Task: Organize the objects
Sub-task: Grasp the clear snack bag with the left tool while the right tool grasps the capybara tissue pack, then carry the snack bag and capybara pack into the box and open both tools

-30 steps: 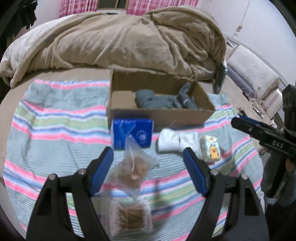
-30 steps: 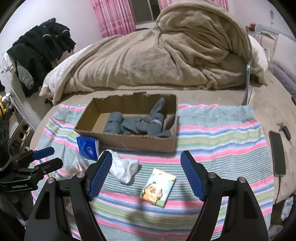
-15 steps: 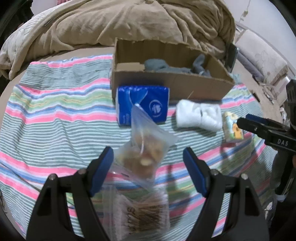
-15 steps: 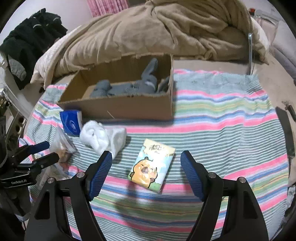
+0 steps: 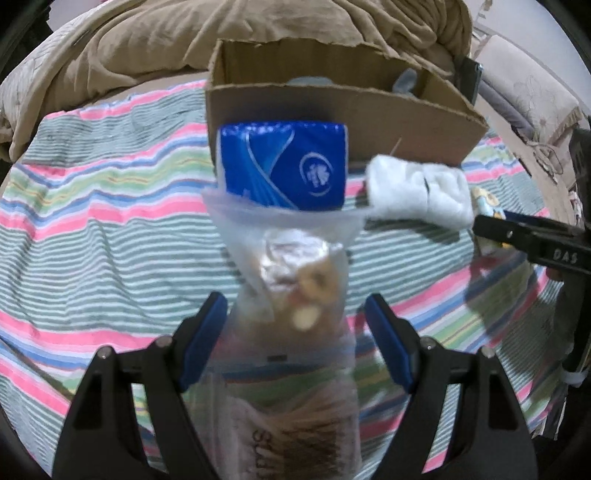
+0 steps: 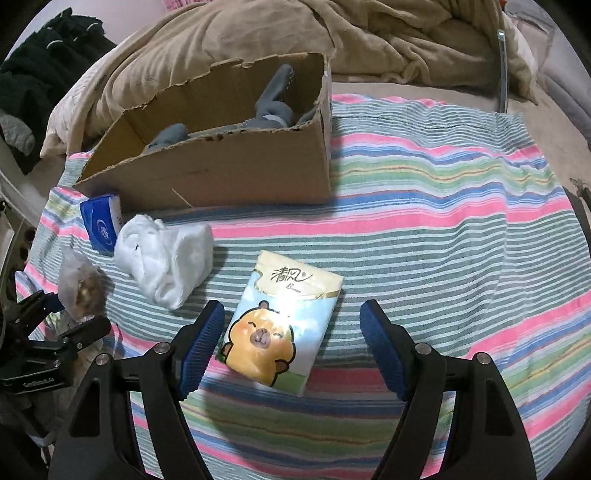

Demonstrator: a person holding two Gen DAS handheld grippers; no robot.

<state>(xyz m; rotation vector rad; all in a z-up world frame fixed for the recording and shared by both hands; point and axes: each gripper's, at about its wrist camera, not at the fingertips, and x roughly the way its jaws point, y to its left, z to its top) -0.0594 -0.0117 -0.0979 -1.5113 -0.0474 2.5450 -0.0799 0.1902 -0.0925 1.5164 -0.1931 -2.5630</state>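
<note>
Striped cloth (image 6: 424,192) spread over the bed, bands running side to side. A heap of beige blanket (image 6: 295,33) lies behind it and dark clothes (image 6: 40,62) hang at far left.

Left side: left gripper (image 5: 295,332) hangs low over the cloth, fingers spread wide, nothing between the pads. A clear zip bag of snacks (image 5: 295,266) stands between and just ahead of the fingers, its long axis pointing away from the gripper toward the box, open mouth at the far end. Contents are blurred; pale round pieces are all I can make out. A second clear bag holding thin brown sticks (image 5: 295,417) lies flat under the gripper, printed letters on it unreadable.

Just beyond the snack bag is a blue tissue pack (image 5: 284,166), long axis across, leaning on the near wall of the cardboard box (image 6: 221,166). The box lies open at the top with torn edges, long side facing the grippers. Grey socks (image 6: 273,99) are inside, one poking up toward the far right corner.

Centre: a white balled cloth (image 6: 166,254), probably socks, lies on the stripes just in front of the box, between the blue pack and the cartoon pack.

Right side: right gripper (image 6: 291,343) is low, fingers released and wide apart, straddling the near end of a tissue pack with a cartoon capybara (image 6: 280,321). Neither pad touches the pack. It lies flat, long axis running away from the gripper and tilted slightly right, printed characters at the far end.
</note>
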